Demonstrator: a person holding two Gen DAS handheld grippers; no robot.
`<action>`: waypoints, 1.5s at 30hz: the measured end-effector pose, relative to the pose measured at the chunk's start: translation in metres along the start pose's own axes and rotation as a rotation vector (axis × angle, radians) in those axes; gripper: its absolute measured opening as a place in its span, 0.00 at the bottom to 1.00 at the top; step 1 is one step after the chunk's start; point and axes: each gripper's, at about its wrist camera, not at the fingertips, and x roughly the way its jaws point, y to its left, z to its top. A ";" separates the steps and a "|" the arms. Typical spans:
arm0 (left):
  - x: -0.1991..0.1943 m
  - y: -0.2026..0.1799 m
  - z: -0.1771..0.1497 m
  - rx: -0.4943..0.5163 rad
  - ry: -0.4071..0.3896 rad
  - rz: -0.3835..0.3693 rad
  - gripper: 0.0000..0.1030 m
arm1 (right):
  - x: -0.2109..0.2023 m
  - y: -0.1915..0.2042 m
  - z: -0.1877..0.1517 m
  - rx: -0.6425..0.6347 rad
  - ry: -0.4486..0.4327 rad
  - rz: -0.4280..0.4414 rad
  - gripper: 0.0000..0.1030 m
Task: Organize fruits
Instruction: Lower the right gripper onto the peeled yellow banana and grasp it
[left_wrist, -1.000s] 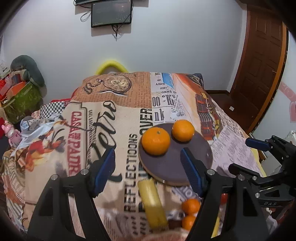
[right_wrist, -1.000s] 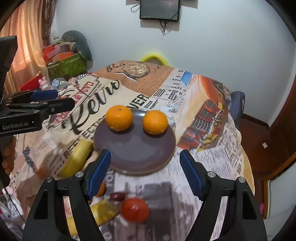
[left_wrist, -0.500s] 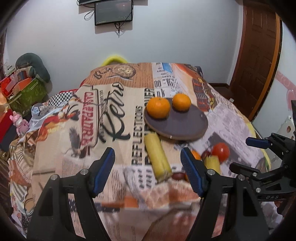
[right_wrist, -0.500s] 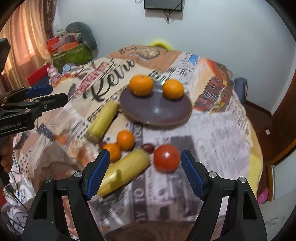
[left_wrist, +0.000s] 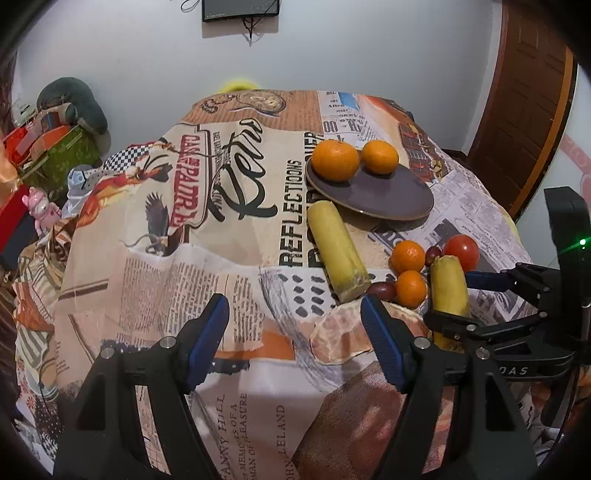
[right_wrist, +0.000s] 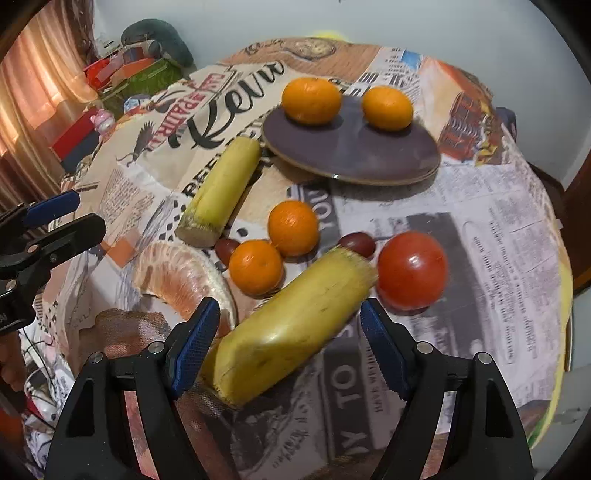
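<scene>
Covering the whole desk (right_wrist: 517, 236) is a printed newspaper-pattern cloth (left_wrist: 229, 258); all fruit lies on it. Dark round plate (right_wrist: 354, 147) sits toward the far side, carrying two oranges (right_wrist: 312, 99) side by side at its far edge. Near banana piece (right_wrist: 291, 328) lies diagonally just ahead of my right jaws (right_wrist: 290, 345), cut end toward the tomato (right_wrist: 412, 269); its lower end sits between my blue pads, not touching either as far as I can tell. Right jaws are spread, nothing pinched. Second banana piece (right_wrist: 221, 192) lies left of the plate, one end close to its rim. Tomato rests right of the near banana, just beside it. Two smaller oranges (right_wrist: 291, 229) touch each other between the two banana pieces. Two dark red grapes (right_wrist: 358, 242) lie by them, one near the tomato, one by the far banana's cut end. My left jaws (left_wrist: 295, 336) are spread over bare cloth, holding nothing, well short of the fruit.
</scene>
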 end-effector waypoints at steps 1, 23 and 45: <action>0.001 0.000 -0.002 -0.002 0.003 -0.002 0.71 | 0.002 0.001 -0.001 -0.010 0.003 -0.012 0.75; 0.039 -0.021 0.020 0.022 0.039 -0.030 0.71 | -0.009 -0.047 -0.015 0.026 0.037 0.062 0.35; 0.129 -0.022 0.059 -0.078 0.176 -0.080 0.46 | 0.010 -0.050 0.000 0.050 0.009 0.096 0.35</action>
